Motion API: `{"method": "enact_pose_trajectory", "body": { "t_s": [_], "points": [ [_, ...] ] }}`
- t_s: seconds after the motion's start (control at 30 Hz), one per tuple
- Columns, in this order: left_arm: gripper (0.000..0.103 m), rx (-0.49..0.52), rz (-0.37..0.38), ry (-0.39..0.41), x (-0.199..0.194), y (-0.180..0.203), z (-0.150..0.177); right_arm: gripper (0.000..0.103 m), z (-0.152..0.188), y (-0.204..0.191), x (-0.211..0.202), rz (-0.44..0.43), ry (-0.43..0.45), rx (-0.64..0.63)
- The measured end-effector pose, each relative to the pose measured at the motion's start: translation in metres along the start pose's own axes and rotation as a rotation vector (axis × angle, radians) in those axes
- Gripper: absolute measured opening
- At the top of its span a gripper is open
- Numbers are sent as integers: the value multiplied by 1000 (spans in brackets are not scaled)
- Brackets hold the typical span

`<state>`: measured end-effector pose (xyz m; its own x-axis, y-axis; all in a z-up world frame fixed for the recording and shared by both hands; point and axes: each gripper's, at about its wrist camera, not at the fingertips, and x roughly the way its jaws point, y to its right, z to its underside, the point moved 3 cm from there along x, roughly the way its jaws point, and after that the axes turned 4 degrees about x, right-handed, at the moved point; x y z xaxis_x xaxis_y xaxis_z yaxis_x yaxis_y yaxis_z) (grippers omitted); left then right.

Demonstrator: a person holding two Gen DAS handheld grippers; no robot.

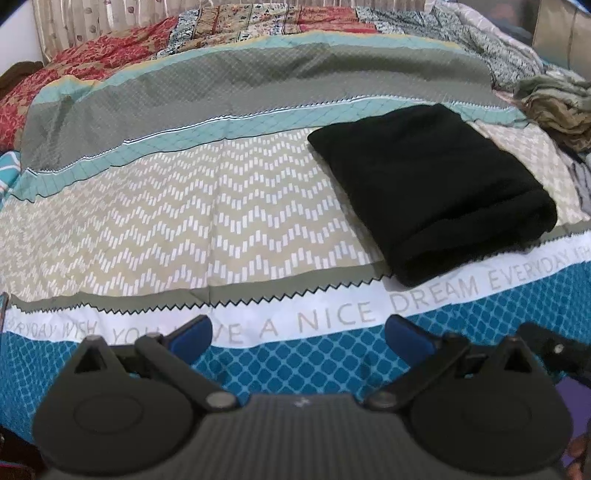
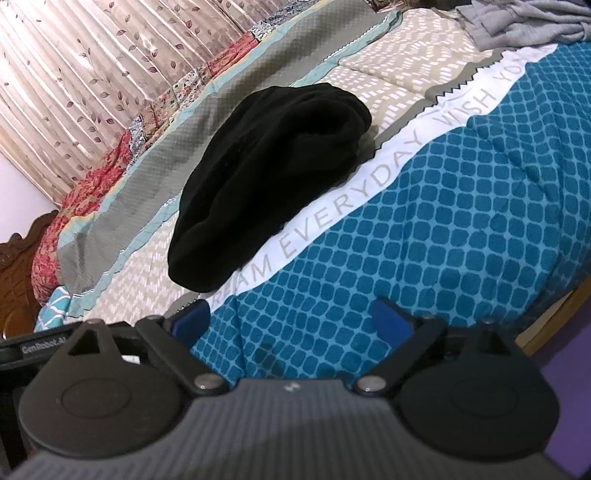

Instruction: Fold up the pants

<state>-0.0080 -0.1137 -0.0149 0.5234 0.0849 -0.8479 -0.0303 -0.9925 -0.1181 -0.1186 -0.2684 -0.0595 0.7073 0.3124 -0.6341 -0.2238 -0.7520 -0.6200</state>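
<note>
Left wrist view shows the pants point(image 1: 432, 192) folded into a thick black bundle on the bed point(image 1: 184, 221); the cloth is so dark that its layers and seams are hard to make out, and only a rolled edge shows along the near side. The bundle lies on the beige zigzag band of the bedcover, its near corner touching the white band with printed words. Beyond the pants, at the frame's right edge, a crumpled olive cloth point(image 1: 554, 107) is cut off. The left tool point(image 1: 299, 334) hangs over the blue part of the bedcover, near the pants but apart from them, its blue fingers spread with nothing between them.

From the right wrist, the pants point(image 2: 266, 184) cover part of the printed words. The right tool point(image 2: 291, 325) also stands spread wide and empty, short of the pants. A grey cloth point(image 2: 524, 26) well beyond the pants is cut off by the top edge.
</note>
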Motion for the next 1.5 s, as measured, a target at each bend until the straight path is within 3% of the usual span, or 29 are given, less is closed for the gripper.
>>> {"method": "enact_pose_trajectory", "body": {
  "t_s": [0.43, 0.7, 1.0, 1.1, 1.27, 1.4, 1.5],
  "points": [
    [103, 25, -18, -29, 8, -5, 1, 95, 0, -8, 2, 26, 1, -77],
    [103, 22, -18, -47, 15, -9, 0, 76, -5, -16, 3, 13, 31, -119],
    [103, 12, 10, -58, 25, -11, -18, 70, -35, -14, 0, 11, 101, -158],
    [103, -16, 66, -55, 28, -13, -29, 70, -50, -5, -2, 6, 111, -147],
    [103, -111, 262, -73, 46, -20, -56, 71, -103, 7, 1, -55, 116, -134],
    [103, -222, 416, -107, 78, -21, -81, 84, -153, 15, 29, -147, 52, -115],
    [103, -282, 435, -97, 100, -16, -93, 87, -180, 15, 61, -176, 9, -171]
  ]
}}
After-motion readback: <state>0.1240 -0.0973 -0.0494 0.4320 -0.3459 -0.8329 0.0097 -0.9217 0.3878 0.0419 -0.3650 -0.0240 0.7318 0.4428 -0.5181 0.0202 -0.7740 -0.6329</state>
